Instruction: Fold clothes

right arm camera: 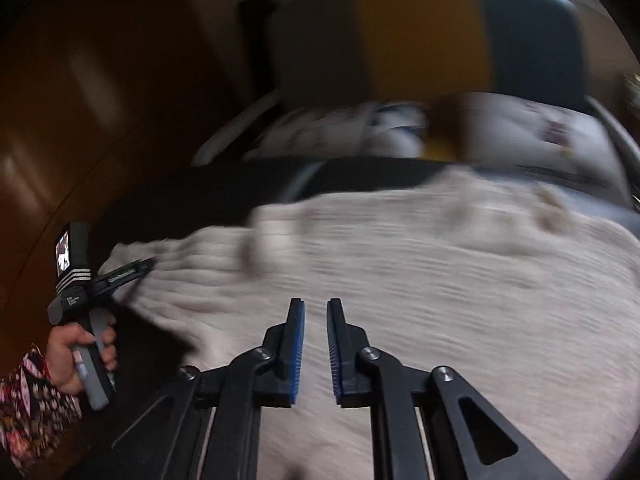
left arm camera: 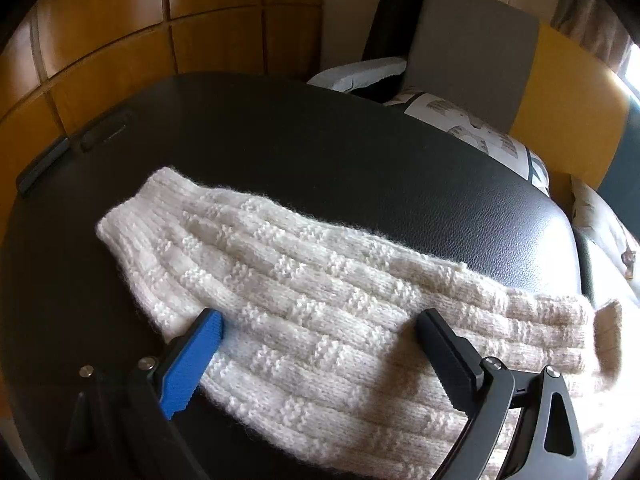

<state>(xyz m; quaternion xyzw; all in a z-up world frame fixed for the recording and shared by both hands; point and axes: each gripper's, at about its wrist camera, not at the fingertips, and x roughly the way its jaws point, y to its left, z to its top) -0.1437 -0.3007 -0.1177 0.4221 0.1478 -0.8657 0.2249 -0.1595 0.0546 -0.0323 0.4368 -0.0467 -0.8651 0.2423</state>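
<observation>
A white knitted sweater (left arm camera: 320, 280) lies on a black leather surface (left arm camera: 320, 140), one sleeve stretched out to the left and ending in a ribbed cuff (left arm camera: 132, 216). My left gripper (left arm camera: 318, 320) stands wide open over that sleeve, its blue pad (left arm camera: 192, 360) at the sleeve's near edge and the other finger resting on the knit. The right wrist view is blurred. There my right gripper (right arm camera: 316, 308) hovers above the sweater's body (right arm camera: 440, 280) with a narrow gap and nothing between its fingers. A hand (right arm camera: 76, 344) holds the left gripper (right arm camera: 132, 272) at the sleeve.
Two flat dark objects (left arm camera: 44, 164) lie at the far left edge of the surface. Behind it stand a grey and yellow headboard (left arm camera: 472, 52) and patterned pillows (left arm camera: 480, 132). Wooden wall panels (left arm camera: 120, 40) close off the left side.
</observation>
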